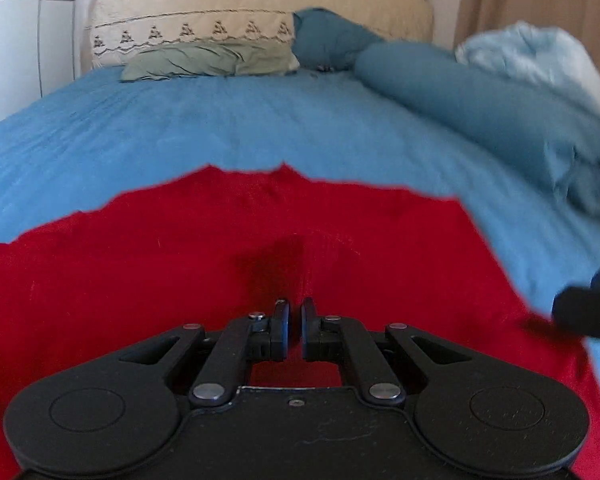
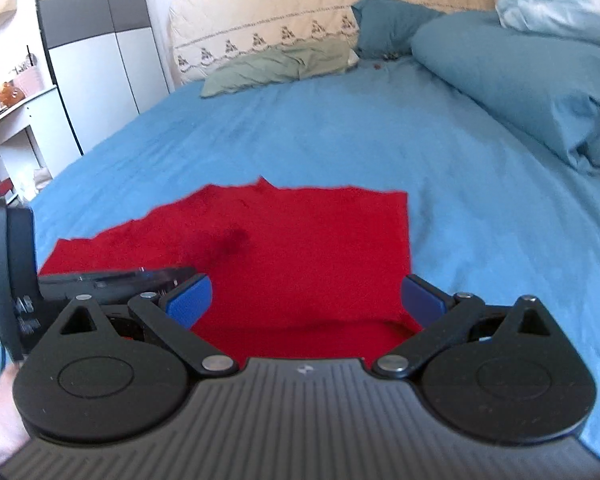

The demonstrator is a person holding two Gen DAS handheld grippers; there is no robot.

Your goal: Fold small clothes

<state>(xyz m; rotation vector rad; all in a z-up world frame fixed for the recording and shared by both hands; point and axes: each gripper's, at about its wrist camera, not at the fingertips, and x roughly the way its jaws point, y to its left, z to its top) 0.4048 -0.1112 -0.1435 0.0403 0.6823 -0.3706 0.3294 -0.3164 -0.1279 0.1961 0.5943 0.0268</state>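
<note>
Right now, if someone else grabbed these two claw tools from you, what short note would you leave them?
Left gripper: fingers nearly together over the red garment, nothing visibly pinched.
Right gripper: wide open, low over the garment's near edge, holding nothing.
The garment lies spread on the blue bedsheet; its near edge looks doubled over, the far edge is uneven.
Pillows and duvet sit at the head of the bed, clear of the work.
Left to do: grip an edge and finish the folds.
</note>
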